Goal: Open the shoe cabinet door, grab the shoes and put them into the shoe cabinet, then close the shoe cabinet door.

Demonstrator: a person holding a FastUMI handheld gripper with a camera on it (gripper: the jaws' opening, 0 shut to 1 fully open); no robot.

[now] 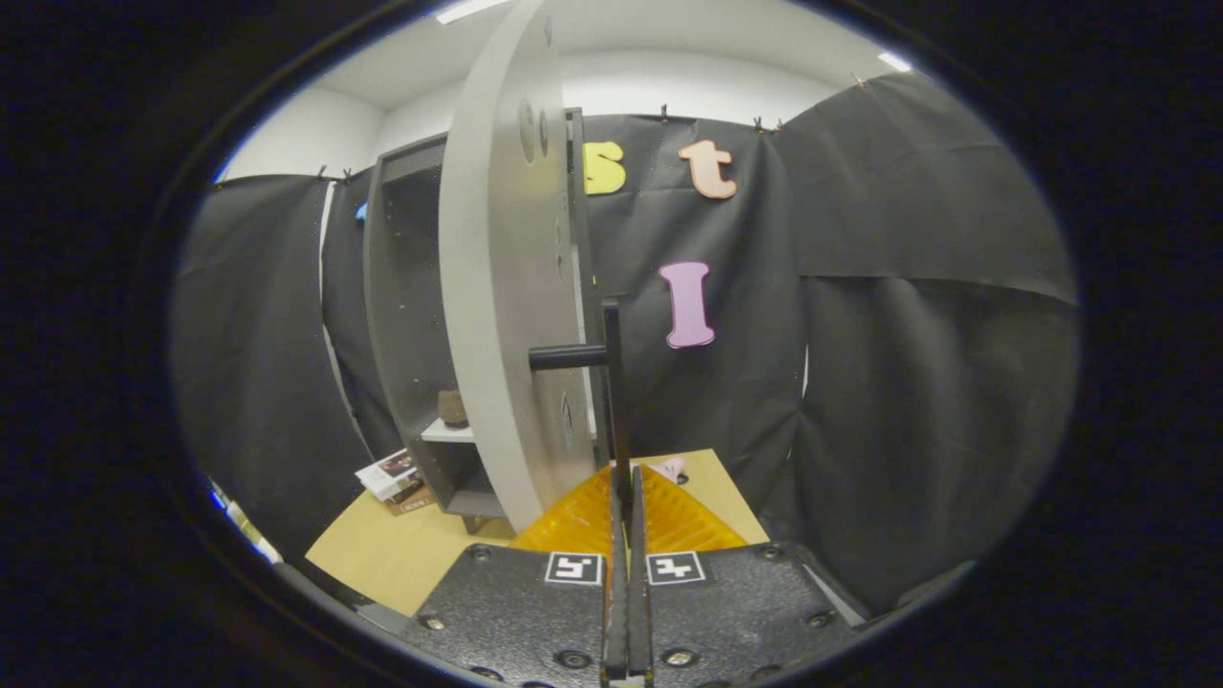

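gripper view: fingers (626,497) pinched on door handle (611,382), cabinet door (502,287) edge-on, ajar

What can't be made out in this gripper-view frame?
- Shoe cabinet interior: mostly screened by the open door.
- Brown object on the shelf: too small to identify.
- Hand-held gripper: fingers closed around the handle; contact unclear.
- Pink item: partly hidden by fingers.

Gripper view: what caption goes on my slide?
Claw shut on the black handle of the grey shoe cabinet door, swung open.
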